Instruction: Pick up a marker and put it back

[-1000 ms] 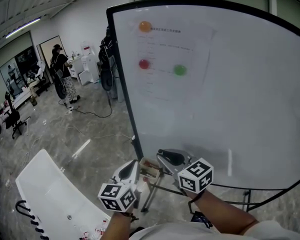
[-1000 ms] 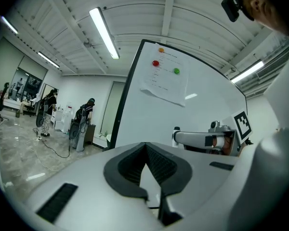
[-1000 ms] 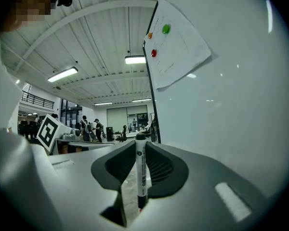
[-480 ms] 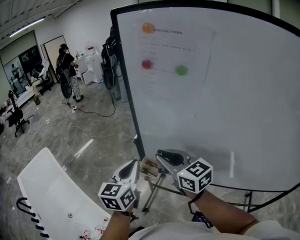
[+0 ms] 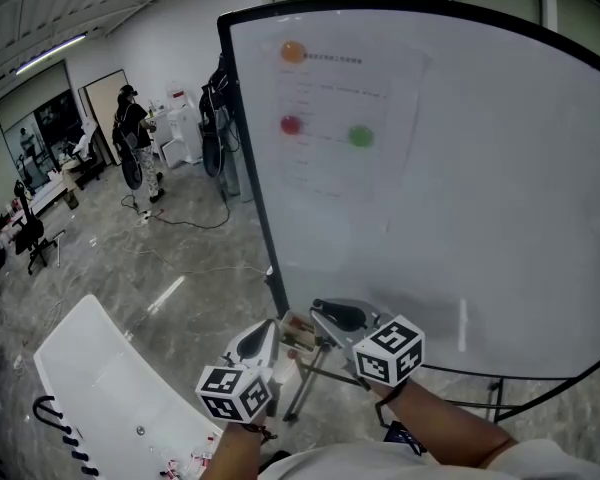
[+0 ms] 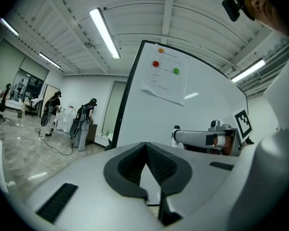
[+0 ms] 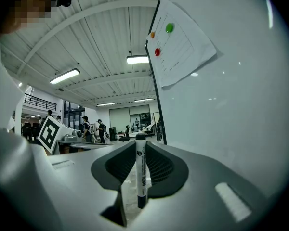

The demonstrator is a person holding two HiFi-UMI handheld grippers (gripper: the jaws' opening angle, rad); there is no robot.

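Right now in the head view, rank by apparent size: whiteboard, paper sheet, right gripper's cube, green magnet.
1. whiteboard
2. paper sheet
3. right gripper's cube, which sits much nearer the camera, so this rank says nothing sure about true size
4. green magnet

No wording could be read. The sheet [image 5: 340, 158] taped to the far whiteboard [image 5: 510, 198] carried lines of print too faint to make out, and the label on the marker [image 7: 141, 170] was too small.

Glossy grey stone floor [image 5: 110, 268], dark cable [image 5: 185, 224] lying across it, white curved piece [image 5: 100, 368], perhaps a bench, at lower left
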